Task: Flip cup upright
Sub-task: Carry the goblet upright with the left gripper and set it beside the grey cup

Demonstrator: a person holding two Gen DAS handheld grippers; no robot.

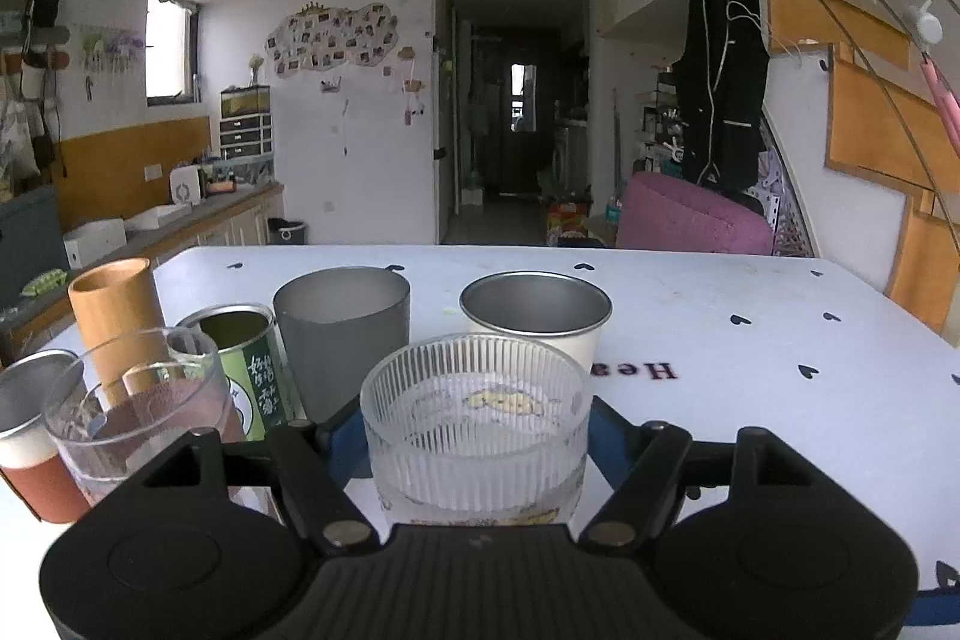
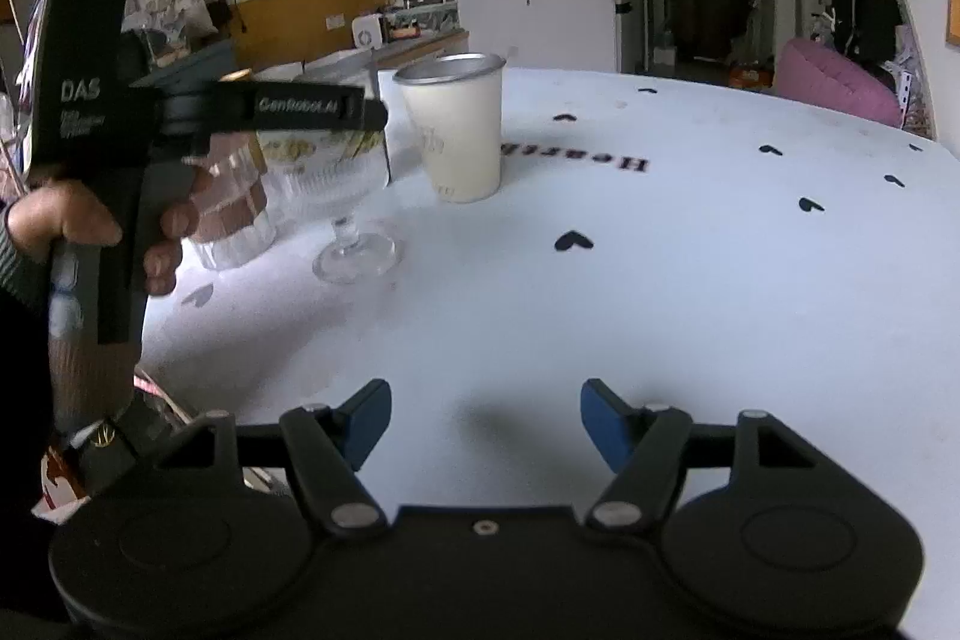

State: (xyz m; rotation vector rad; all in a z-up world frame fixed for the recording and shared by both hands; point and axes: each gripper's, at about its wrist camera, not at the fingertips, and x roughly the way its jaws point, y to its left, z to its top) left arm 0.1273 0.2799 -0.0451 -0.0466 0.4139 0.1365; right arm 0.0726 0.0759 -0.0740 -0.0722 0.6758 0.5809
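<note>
A clear ribbed footed glass cup (image 1: 477,424) stands upright between the blue fingers of my left gripper (image 1: 477,436), which is shut on its bowl. In the right wrist view the same cup (image 2: 336,172) shows its stem and foot (image 2: 357,259) resting on the white table, with the left gripper's fingers (image 2: 312,106) around its bowl. My right gripper (image 2: 486,424) is open and empty, low over the near part of the table.
Behind the cup stand a white metal-lined cup (image 1: 534,322), a grey cup (image 1: 342,334), a green can (image 1: 246,370), a bamboo cup (image 1: 117,322), a clear glass (image 1: 132,418) and a brown-based cup (image 1: 30,442). The white tablecloth (image 2: 660,280) has black hearts.
</note>
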